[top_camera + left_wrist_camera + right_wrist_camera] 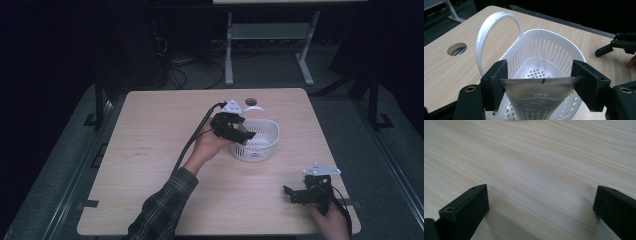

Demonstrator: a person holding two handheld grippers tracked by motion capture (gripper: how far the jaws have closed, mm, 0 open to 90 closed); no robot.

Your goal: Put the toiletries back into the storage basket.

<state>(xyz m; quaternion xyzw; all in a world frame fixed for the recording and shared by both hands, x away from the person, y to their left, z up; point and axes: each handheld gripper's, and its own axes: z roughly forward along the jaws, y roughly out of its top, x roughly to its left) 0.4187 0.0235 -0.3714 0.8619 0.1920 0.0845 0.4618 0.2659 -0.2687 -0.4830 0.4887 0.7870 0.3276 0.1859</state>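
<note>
Left gripper view has the left gripper (539, 83) clamping a silver foil pouch (537, 96) over the white basket (554, 42), while the right gripper (541, 206) gapes wide above bare table (536, 165).

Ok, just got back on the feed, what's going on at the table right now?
The person's left gripper holds a silvery pouch by its edges, right over the white basket in the middle of the table. The pouch hasn't been let go; the basket looks empty inside. The right gripper sits low at the table's near right corner with its jaws wide apart, nothing between them.
</note>
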